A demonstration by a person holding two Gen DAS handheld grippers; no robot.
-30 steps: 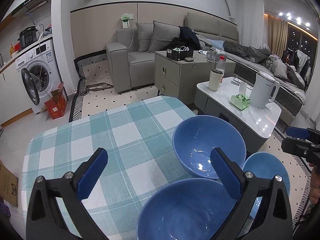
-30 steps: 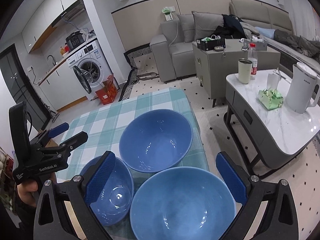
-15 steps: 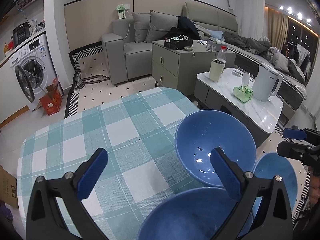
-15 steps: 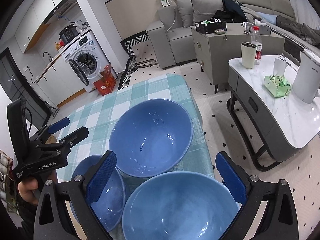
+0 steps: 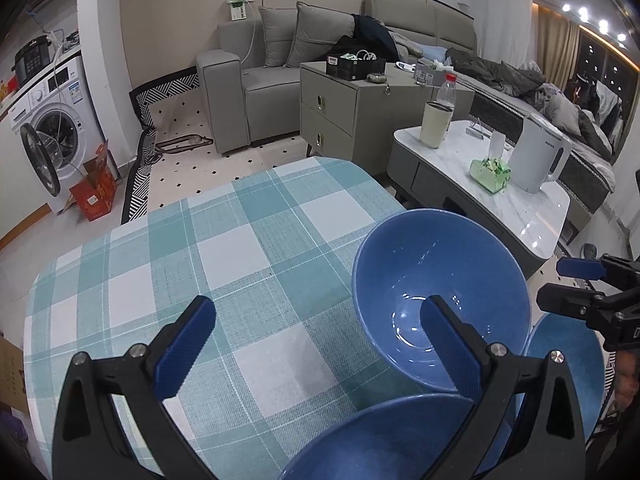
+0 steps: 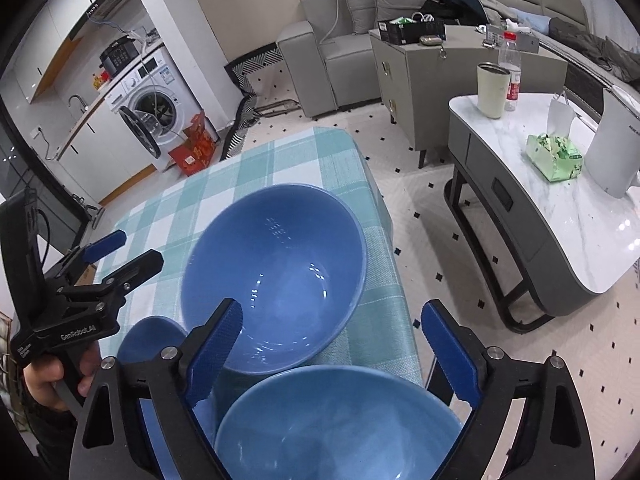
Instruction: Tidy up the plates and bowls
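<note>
Three blue bowls (image 6: 276,276) sit on the checked table (image 5: 224,264) under me; my right claw (image 6: 332,344) is closing, touching nothing; my left claw (image 5: 316,344) gapes empty.

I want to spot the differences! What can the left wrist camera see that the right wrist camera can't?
Only the left wrist view shows the wide bare stretch of checked tablecloth under the open left gripper, and the ceiling lights.

Only the right wrist view shows the kitchen tap, the hand holding the left gripper, and the right gripper closing over the nearest bowl, not yet touching it.

Both show three blue bowls, the washing machine, sofa, white kettle and cream cup.
</note>
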